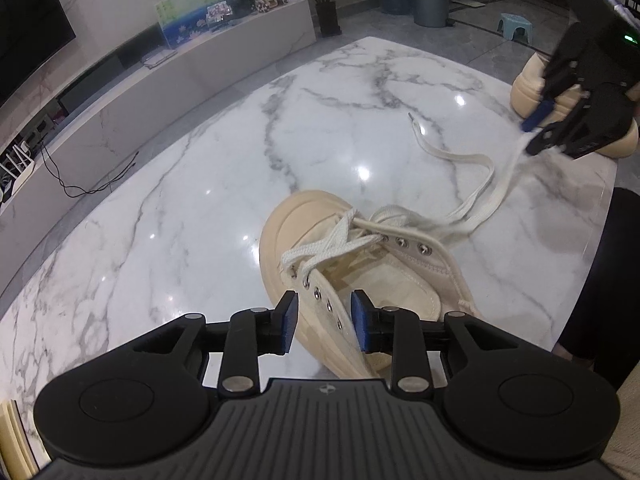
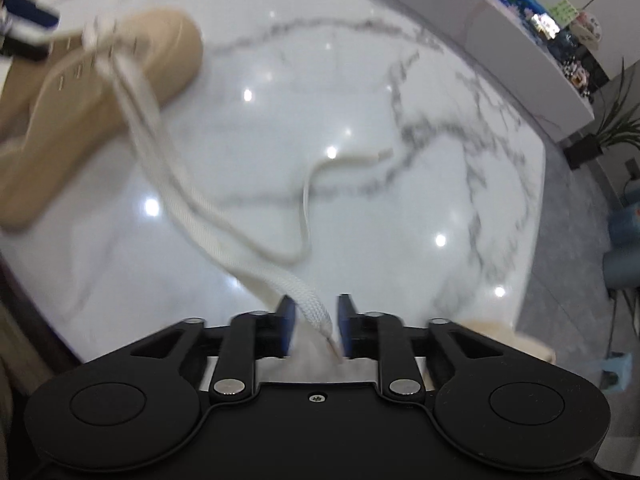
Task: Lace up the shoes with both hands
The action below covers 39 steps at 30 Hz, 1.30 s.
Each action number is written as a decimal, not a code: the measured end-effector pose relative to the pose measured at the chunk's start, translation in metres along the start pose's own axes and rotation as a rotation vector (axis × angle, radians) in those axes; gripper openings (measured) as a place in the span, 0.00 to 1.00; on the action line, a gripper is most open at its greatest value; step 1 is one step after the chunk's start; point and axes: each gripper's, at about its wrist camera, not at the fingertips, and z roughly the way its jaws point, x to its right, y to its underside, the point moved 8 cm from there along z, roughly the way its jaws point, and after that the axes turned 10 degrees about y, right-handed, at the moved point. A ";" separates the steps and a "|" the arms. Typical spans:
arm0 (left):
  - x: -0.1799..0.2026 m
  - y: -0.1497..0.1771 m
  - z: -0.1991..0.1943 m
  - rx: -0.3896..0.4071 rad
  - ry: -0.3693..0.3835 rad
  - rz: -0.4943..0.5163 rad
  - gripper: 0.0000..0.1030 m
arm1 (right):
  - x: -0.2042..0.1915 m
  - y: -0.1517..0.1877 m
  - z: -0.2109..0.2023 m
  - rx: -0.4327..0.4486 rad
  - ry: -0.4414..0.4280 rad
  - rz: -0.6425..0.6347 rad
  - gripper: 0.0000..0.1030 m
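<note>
two cream shoes [image 1: 360, 280] on one marble table [image 1: 160, 200], left gripper [image 1: 324, 322] wide open around the near shoe's side, holding nothing, right gripper [image 2: 313, 330] partly open with one white lace [image 2: 224, 232] end between its pads, can't tell if it's gripped

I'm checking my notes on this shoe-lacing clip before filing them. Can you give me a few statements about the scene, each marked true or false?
1. The shoe stands on a marble table. True.
2. The left claw is clamped on a lace. False: it is open beside the eyelet row, holding nothing.
3. A lace end lies between the right claw's pads. True.
4. Every eyelet is laced. False: several upper eyelets are empty.
5. A second shoe sits behind the right claw. True.
</note>
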 end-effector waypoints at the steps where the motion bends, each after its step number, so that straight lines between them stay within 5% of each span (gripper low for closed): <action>1: 0.000 0.000 0.000 0.000 0.001 -0.003 0.27 | 0.001 -0.009 0.002 0.012 -0.007 0.020 0.24; 13: -0.010 -0.001 0.000 0.008 0.023 -0.062 0.34 | 0.037 -0.066 0.055 -0.005 0.004 0.266 0.28; 39: -0.017 0.002 -0.001 0.016 0.032 -0.082 0.36 | 0.068 -0.079 0.092 -0.078 -0.047 0.449 0.28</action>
